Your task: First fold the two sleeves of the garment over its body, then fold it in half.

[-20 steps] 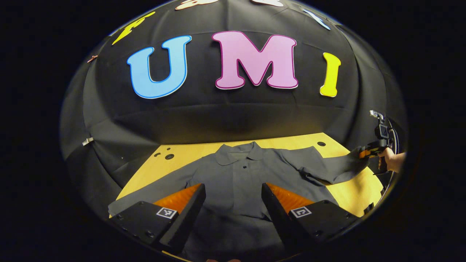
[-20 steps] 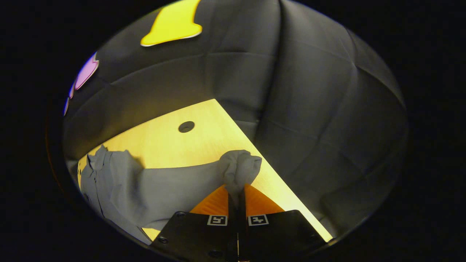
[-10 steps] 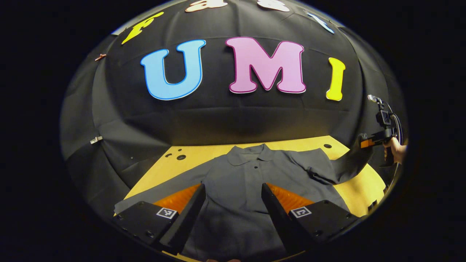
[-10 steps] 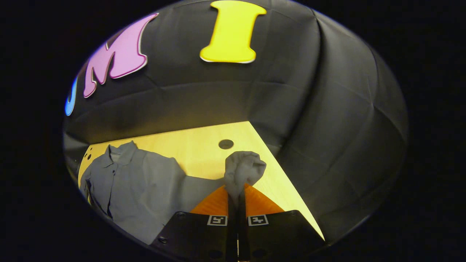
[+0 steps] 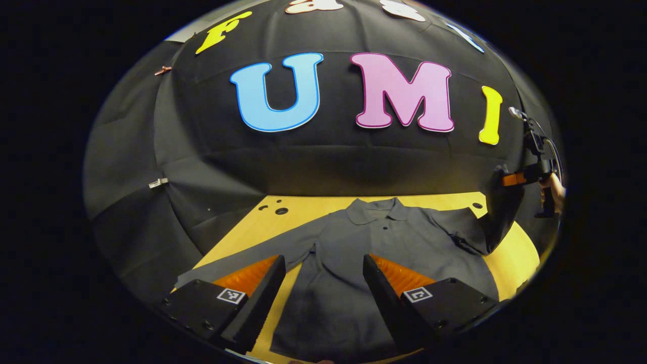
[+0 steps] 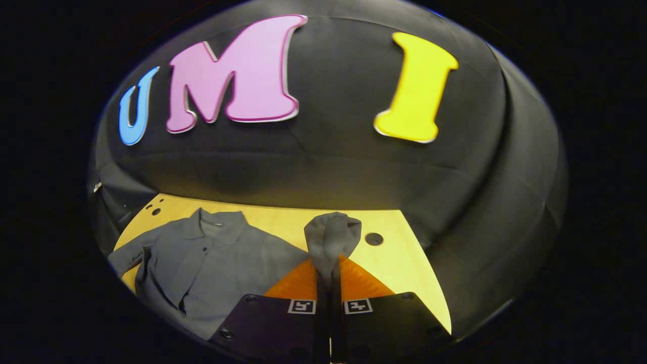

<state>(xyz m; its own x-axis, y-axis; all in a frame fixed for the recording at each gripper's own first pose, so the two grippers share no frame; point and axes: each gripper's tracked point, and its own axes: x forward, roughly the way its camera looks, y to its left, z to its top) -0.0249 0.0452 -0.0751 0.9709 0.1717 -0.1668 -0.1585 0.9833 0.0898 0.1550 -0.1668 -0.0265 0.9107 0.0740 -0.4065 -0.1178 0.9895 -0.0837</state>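
- I can't see the bottom hem of the shirt (image 5: 349, 283) in the left gripper view; my left gripper (image 5: 323, 273) covers parts of it and the picture's edge cuts it off.
- Far off on the right, the hand (image 5: 553, 189) holding the other gripper is cut by the edge.
- In the right gripper view, the end of the sleeve (image 6: 331, 237) goes down between the fingers of my right gripper (image 6: 329, 275), so that part is hidden.
- The table (image 6: 404, 263) runs out of sight behind those fingers.

Black cloth wall (image 5: 323, 162) ahead of both tools, creased, curving round the sides. Yellow wooden table (image 6: 404, 263) below it, round holes (image 6: 374, 239) near far corners. Dim, light falls on tabletop.
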